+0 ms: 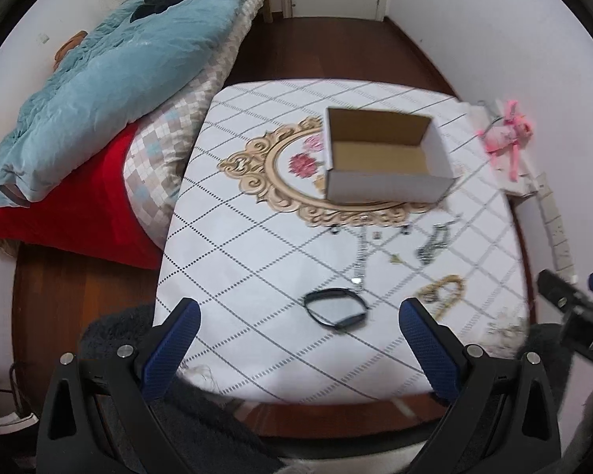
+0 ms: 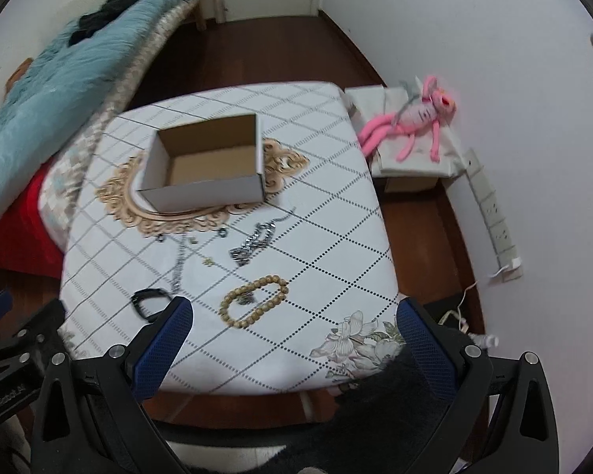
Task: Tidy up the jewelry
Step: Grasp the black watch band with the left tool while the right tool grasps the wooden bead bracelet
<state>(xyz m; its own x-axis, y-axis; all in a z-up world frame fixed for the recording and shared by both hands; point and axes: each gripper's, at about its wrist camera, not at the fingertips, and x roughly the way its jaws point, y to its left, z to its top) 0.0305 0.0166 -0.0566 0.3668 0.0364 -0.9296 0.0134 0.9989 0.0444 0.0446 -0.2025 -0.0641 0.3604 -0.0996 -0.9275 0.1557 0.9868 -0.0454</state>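
Judging from the spread below the cardboard box [image 2: 205,166], nothing packed yet: box empty, every piece out on the bench [image 2: 336,181]. Nearest the box on its near side, two small dark rings [image 2: 222,232] and a thin silver chain [image 2: 180,264]; slightly right of these, a chunky silver bracelet [image 2: 253,247]; further toward the near edge, a wooden bead bracelet [image 2: 255,301] with a small dark charm inside its loop; left of that, a black band [image 2: 148,299].

Risks, as a guess only: snagging the thin chain with a wide fingertip and dragging the tiny rings or the small gold piece [image 2: 207,262] off line; pinching tablecloth along with metal, since the cloth looks soft and loose; nudging the light box across the cloth on a drop; letting the bead bracelet sag out of a shallow pinch; clashing the two tools, close together at the near edge.

Pose: left gripper [image 1: 298,326] held above the near edge of the bench, well short of the box, jaws spread wide and holding nothing, black band [image 1: 335,308] framed between its blue fingers [image 1: 180,339]. Right gripper [image 2: 290,326] likewise high over the near edge, jaws wide apart and empty, bead bracelet just ahead between the fingers [image 2: 166,339]. Both tilted downward toward the bench, touching no jewelry. Some motion blur in both views, so small pieces hard to identify.
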